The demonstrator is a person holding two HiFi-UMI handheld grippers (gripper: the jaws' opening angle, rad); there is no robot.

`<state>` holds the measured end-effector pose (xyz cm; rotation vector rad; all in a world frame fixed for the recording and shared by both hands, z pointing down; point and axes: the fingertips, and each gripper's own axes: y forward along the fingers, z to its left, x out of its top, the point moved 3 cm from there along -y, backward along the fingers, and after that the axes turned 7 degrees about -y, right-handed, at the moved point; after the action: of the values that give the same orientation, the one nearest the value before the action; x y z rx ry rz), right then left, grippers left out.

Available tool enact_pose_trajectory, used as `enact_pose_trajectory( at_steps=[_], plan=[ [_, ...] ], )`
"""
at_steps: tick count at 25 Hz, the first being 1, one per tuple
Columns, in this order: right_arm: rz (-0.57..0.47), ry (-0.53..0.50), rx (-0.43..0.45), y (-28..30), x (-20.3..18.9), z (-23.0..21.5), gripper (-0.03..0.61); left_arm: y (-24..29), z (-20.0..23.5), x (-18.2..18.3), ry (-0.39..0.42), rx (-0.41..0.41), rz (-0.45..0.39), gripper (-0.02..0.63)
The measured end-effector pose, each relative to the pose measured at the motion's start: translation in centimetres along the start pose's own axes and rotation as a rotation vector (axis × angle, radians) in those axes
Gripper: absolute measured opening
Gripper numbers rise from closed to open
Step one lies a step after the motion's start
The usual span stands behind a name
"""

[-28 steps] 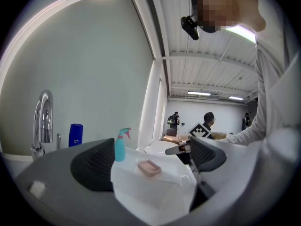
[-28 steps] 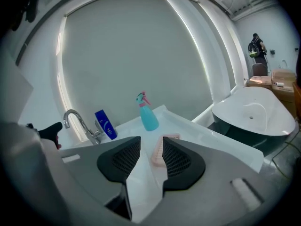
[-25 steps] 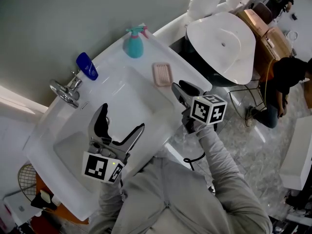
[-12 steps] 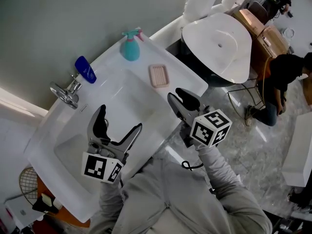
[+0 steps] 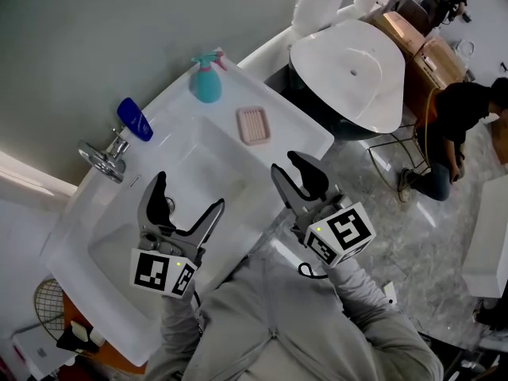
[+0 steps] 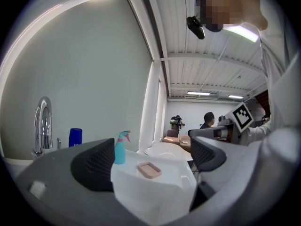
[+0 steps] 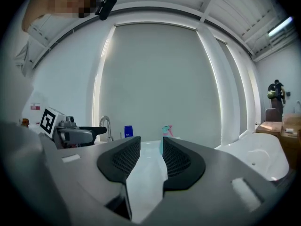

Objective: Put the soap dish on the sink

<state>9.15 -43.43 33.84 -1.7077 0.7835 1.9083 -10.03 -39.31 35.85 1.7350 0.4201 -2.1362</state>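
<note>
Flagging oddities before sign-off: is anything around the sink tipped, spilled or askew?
Nothing stands out. The pink rectangular soap dish lies flat on the rim of the white ceramic sink, the teal spray bottle stands upright, the left claw and right claw are open, empty.

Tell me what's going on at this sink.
A person stands over a white sink with a two-jaw tool in each hand. The pink soap dish sits flat on the sink's ledge, a little apart from the teal spray bottle. Neither tool touches it. The left tool hangs over the basin with its jaws wide apart and empty. The right tool is near the sink's front edge, open and holding nothing.
</note>
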Motion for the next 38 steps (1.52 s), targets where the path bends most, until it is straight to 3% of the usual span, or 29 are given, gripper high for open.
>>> enact_pose_trajectory(
  at_steps=[10,22,38],
  plan=[
    [-0.009,-0.093,-0.019,-1.6,-0.1,1.3,0.129,0.5,-0.3,0.0,0.008,-0.018,0.01,0.56],
    [0.052,-0.066,-0.001,-1.7,-1.3,2.0,0.129,0.8,-0.6,0.0,0.016,-0.031,0.016,0.56],
    [0.105,-0.105,-0.006,-1.1,-2.3,2.2,0.129,0.6,-0.2,-0.2,0.018,-0.022,0.017,0.558]
  ],
)
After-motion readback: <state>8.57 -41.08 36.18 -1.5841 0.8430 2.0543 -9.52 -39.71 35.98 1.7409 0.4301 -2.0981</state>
